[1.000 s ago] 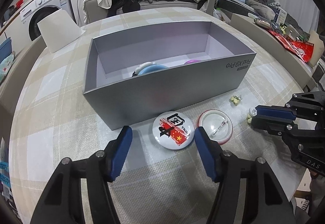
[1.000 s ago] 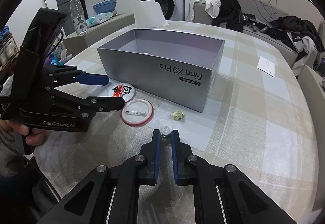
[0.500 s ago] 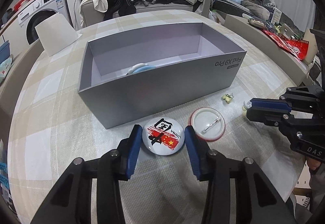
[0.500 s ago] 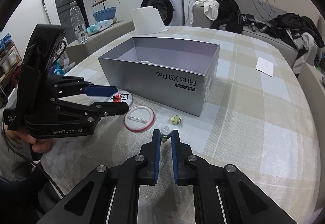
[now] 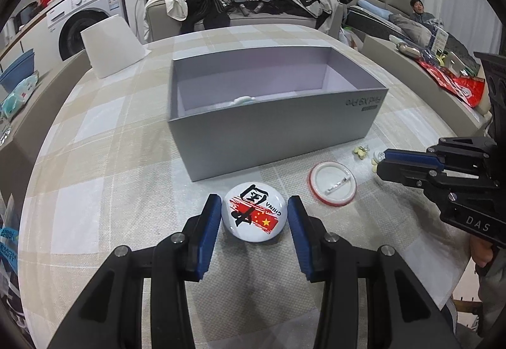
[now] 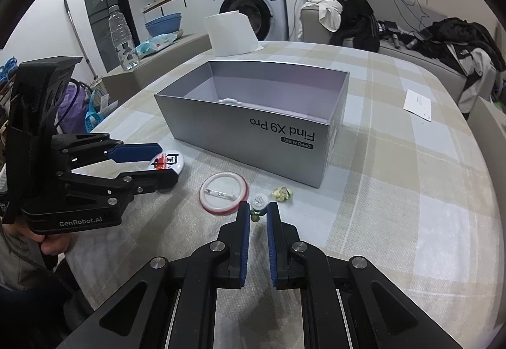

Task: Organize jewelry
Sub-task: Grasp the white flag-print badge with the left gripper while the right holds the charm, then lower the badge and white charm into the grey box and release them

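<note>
Matt grey card on the box [image 5: 275, 140], paler matt lilac lining within; glossy domed face on the printed badge [image 5: 254, 213], catching light; pale smooth back with a thin metal pin on the upturned badge [image 5: 332, 183]; woven checked cloth, dull and slightly rough, over the table [image 5: 104, 178]; matt black plastic with shiny metal screws and blue rubbery pads [image 5: 208, 232] on the left gripper [image 5: 254, 230]

Left claw [image 5: 254, 211] straddles the flag badge [image 5: 254, 217] before the grey box [image 5: 272, 130].

Two low wrist views share the grey box [image 5: 272, 140].
</note>
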`<state>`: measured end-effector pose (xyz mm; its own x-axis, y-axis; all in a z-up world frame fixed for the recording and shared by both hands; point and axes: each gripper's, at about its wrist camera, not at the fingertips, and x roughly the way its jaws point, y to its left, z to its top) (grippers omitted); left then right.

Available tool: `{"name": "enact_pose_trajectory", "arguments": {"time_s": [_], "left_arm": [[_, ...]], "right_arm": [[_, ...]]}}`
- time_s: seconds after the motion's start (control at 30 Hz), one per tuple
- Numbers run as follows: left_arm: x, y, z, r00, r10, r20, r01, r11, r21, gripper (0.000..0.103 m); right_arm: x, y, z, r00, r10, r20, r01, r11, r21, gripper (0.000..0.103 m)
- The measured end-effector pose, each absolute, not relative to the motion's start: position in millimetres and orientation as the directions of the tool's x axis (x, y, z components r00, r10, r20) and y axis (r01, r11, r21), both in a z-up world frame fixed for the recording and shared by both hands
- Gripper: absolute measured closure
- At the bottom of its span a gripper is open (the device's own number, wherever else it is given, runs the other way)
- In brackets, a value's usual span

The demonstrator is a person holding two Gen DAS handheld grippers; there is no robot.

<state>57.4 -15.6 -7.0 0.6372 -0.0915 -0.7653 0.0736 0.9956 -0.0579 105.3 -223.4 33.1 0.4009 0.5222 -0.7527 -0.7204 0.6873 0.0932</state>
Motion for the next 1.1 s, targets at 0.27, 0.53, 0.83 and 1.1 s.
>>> {"name": "enact_pose_trajectory", "arguments": {"time_s": [0.27, 0.53, 0.83, 1.1], "left_arm": [[56, -9, -2, 0.659, -0.070, -0.749, 0.028, 0.997, -0.069, 0.066], [54, -7, 3, 0.683, -0.060, -0.728, 0.014, 0.998, -0.069, 0.066], [48, -6, 22, 0.737, -0.052, -0.674, 0.005, 0.997, -0.072, 0.066], [55, -2, 29, 0.755, -0.038, -0.655, -0.016, 0.997, -0.077, 0.066]], "right_arm": [[107, -221, 40, 0.416, 0.533, -0.737, -0.717, 0.691, 0.096, 0.093], [110, -222, 50, 0.432, 0.553, -0.712, -0.710, 0.696, 0.110, 0.093], [111, -224, 58, 0.448, 0.569, -0.690, -0.706, 0.699, 0.119, 0.093], [118, -219, 68, 0.461, 0.588, -0.665, -0.704, 0.698, 0.129, 0.093]]}}
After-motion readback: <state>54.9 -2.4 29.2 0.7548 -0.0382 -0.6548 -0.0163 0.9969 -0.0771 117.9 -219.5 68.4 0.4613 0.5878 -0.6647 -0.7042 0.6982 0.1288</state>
